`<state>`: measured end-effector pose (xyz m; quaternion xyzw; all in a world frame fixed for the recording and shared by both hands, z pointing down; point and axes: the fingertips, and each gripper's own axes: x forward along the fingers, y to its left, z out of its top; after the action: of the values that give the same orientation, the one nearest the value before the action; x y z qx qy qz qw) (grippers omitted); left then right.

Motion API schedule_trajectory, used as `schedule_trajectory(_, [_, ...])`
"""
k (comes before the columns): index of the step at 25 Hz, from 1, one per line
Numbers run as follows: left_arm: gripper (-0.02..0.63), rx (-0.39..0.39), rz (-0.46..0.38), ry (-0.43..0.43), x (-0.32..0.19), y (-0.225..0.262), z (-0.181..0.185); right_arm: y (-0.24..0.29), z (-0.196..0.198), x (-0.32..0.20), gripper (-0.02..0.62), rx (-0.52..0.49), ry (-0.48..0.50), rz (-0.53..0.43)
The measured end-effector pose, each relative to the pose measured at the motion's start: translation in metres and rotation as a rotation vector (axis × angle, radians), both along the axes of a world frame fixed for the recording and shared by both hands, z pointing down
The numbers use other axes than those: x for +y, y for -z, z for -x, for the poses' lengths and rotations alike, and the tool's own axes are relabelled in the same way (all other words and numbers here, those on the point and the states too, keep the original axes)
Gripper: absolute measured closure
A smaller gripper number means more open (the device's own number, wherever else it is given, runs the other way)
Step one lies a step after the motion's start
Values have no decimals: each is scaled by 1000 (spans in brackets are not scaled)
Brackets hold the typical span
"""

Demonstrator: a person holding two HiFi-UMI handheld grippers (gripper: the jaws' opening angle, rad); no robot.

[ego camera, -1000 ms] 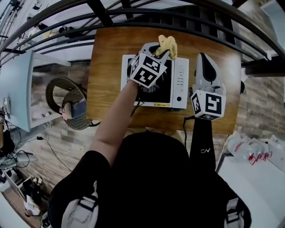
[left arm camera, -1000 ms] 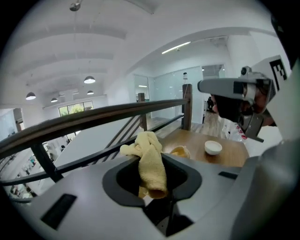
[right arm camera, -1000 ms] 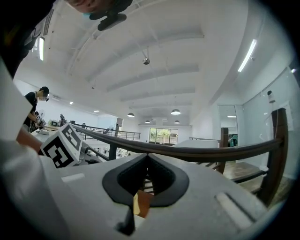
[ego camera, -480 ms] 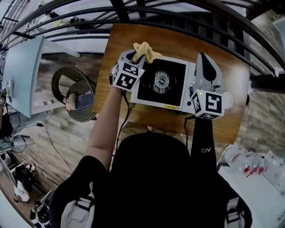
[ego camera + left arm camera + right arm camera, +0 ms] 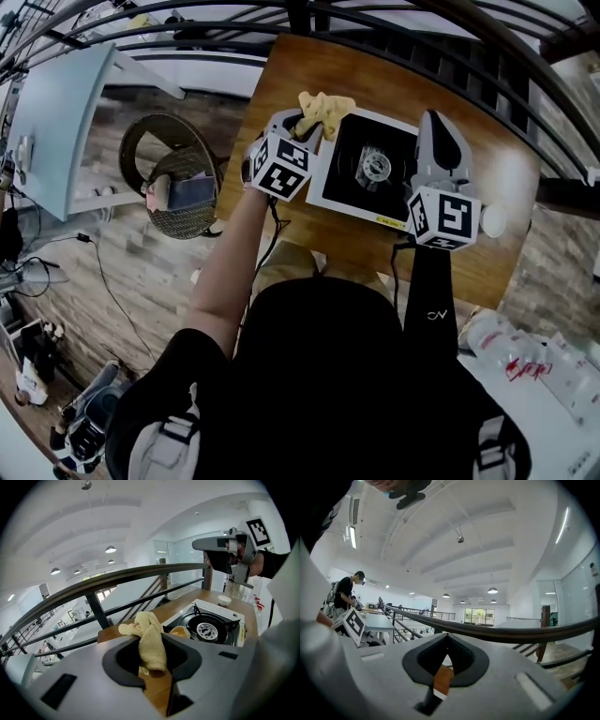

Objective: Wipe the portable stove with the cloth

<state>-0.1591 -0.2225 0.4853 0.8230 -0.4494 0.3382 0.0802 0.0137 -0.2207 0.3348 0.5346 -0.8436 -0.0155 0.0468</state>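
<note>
Head view: the left hand-held gripper [image 5: 305,125] is clamped on a yellow cloth [image 5: 328,110], which sits bunched at the far left corner of the portable stove [image 5: 349,192]. The stove lies on a wooden surface [image 5: 487,272]. The right hand-held gripper [image 5: 434,119] hovers over the stove's right end, near a small white bowl [image 5: 493,221]. A wicker chair [image 5: 169,187] stands on the floor to the left.

Left gripper view: the jaws pinch the cloth, which drapes down between them; its top folds bulge above the jaws. The stove's burner [image 5: 205,630] shows to the right, beyond the cloth. A dark railing [image 5: 117,577] runs behind the surface.

Right gripper view: the jaws are closed tip to tip with nothing held; a strip of the wooden surface shows through the gap below.
</note>
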Motion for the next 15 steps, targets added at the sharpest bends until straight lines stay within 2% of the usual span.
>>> schedule_trajectory(8, [509,-9,39,-199,80,-10,-11,6,23,42,594,6,-76,10])
schedule_trajectory(15, [509,-13,100,-273,143,-30,6,1,30,80,594,27,-133,28])
